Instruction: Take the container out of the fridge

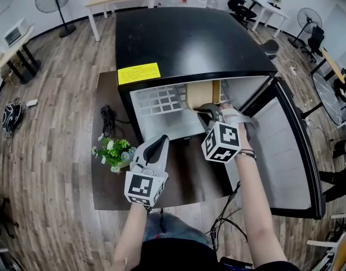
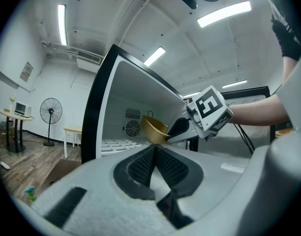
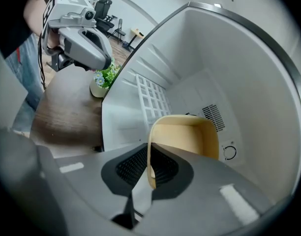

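Container: a tan, thin-walled plastic container (image 3: pixel 185 136) is inside the black box-shaped fridge (image 1: pixel 184 38), on the right of the cavity, just beside the white wire shelf (image 1: pixel 161 100). Its open mouth faces the doorway.
Right tongs: the right tongs (image 3: pixel 149 167) are clamped on the container's near wall, one pad inside and one outside.
Left tongs: the left tongs (image 2: pixel 154 156) are closed on nothing and held in front of the fridge, over the near left of the dark wooden table (image 1: pixel 184 179).
Door: the fridge door (image 1: pixel 286 145) stands wide open on the right.
Weight: it looks empty, so I'd judge it light.
Stiffness: the thin wall will likely flex under a hard pinch.
Surface: smooth plastic, so it may slip or swing from a one-sided hold.
Best hold: deep over the rim, where the wall is stiffest, as it is gripped now.
Risk: the far edge could catch on the wire shelf or the door frame on the way out.
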`<action>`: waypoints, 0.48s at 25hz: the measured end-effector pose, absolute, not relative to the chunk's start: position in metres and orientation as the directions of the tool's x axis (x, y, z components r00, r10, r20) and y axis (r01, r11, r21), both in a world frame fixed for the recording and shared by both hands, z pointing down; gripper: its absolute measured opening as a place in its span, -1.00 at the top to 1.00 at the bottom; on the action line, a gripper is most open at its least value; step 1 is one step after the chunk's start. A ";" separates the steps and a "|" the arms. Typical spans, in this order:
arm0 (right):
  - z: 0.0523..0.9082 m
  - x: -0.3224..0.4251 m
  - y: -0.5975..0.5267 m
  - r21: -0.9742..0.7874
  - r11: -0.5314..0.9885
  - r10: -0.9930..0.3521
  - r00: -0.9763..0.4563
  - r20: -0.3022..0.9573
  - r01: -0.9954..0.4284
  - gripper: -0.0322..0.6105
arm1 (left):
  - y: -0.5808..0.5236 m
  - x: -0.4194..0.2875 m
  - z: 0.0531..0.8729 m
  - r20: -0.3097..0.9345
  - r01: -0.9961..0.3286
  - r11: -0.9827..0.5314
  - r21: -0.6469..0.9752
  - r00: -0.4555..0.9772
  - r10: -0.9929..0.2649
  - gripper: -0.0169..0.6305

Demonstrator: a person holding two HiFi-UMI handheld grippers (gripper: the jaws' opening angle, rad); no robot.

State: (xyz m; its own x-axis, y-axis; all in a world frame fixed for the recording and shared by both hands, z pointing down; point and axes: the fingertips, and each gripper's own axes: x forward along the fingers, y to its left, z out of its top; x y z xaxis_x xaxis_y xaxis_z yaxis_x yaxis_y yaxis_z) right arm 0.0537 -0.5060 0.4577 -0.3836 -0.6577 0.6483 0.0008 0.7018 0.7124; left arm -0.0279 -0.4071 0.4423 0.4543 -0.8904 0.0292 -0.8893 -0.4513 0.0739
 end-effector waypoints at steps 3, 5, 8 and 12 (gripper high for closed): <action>0.454 0.054 -0.495 0.696 0.715 -0.652 -0.422 0.630 -0.066 0.82 | -0.405 -0.026 0.442 0.028 -0.886 -0.457 0.076 0.460 -0.887 0.92; 0.451 0.053 -0.486 0.683 0.722 -0.650 -0.451 0.612 -0.113 0.82 | -0.402 -0.025 0.441 0.028 -0.884 -0.461 0.076 0.464 -0.886 0.92; 0.447 0.053 -0.471 0.661 0.727 -0.650 -0.491 0.580 -0.182 0.82 | -0.398 -0.024 0.441 0.027 -0.882 -0.466 0.073 0.469 -0.883 0.92; 0.433 0.052 -0.448 0.605 0.728 -0.658 -0.580 0.481 -0.323 0.82 | -0.391 -0.025 0.438 0.025 -0.881 -0.468 0.067 0.471 -0.882 0.92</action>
State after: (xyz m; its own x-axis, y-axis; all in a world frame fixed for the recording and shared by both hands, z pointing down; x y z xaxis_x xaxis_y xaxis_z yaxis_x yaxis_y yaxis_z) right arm 0.0524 -0.4478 0.4330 -0.5795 -0.6576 0.4813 -0.3227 0.7275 0.6054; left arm -0.0249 -0.3909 0.4378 0.4705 -0.8820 0.0252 -0.8811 -0.4681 0.0666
